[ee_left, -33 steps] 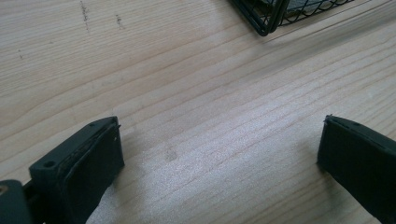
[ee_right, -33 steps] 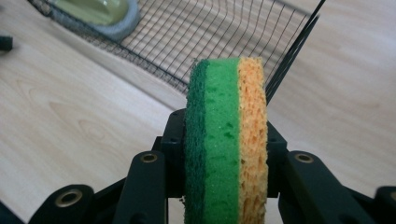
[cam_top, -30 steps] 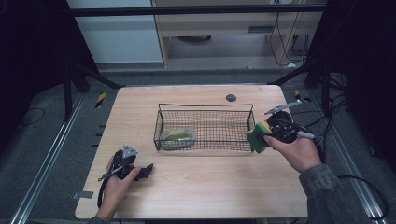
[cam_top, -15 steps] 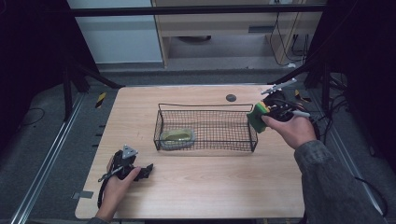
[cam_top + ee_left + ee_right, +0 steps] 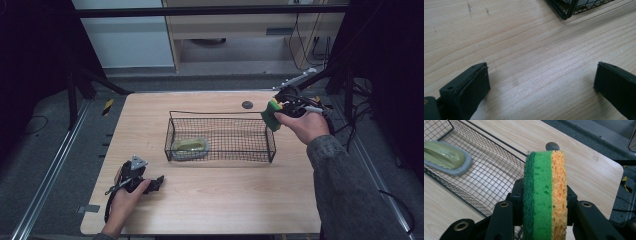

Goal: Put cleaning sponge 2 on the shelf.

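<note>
moved since the earlier frame: right gripper (image 5: pixel 276 111) with its sponge (image 5: pixel 271 115) has travelled from the wire basket's (image 5: pixel 220 137) near right corner to its far right corner; left gripper (image 5: pixel 156 182) unchanged.
item 1: sponge (image 5: pixel 545 192), green scouring layer and orange foam, on edge, pinched between the right gripper's (image 5: pixel 544 202) jaws, held above the counter (image 5: pixel 225 200) beside the basket rim.
item 2: left gripper (image 5: pixel 541 87), jaws spread wide, nothing between them, resting low on the counter's near left.
item 3: black wire basket (image 5: pixel 491 177), mid-counter, containing a green dish brush (image 5: pixel 190 145) at its left end.
item 4: small dark disc (image 5: pixel 247 104), far counter edge.
surface: pale wood-grain counter (image 5: pixel 529 50), rounded corners.
room: dim, grey floor, black frame legs, pale cabinets behind.
</note>
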Demonstrator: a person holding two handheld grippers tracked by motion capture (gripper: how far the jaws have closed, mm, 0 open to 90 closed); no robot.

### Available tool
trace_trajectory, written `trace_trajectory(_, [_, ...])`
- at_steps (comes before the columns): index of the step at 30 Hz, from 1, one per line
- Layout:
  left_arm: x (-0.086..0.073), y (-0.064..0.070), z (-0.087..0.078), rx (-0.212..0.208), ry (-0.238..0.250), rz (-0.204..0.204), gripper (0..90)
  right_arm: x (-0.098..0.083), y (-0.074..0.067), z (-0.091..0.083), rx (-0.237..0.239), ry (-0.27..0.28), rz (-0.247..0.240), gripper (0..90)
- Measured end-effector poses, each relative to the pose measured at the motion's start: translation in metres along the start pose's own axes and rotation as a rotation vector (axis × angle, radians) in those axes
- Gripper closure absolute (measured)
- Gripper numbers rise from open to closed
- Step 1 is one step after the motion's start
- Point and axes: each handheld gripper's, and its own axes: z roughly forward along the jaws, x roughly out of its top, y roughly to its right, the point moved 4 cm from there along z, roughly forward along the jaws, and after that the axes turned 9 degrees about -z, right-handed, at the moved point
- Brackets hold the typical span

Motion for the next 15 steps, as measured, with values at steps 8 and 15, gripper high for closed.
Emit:
trace_trajectory(8, [0.000, 0.000, 0.000, 0.000, 0.000, 0.001, 0.0, 0.002, -0.001, 0.015, -0.003, -0.019, -0.004, 64.5])
trace_trajectory(15, [0.000, 0.000, 0.000, -0.001, 0.000, 0.002, 0.0, 0.004, 0.002, 0.024, -0.012, -0.027, -0.005, 64.6])
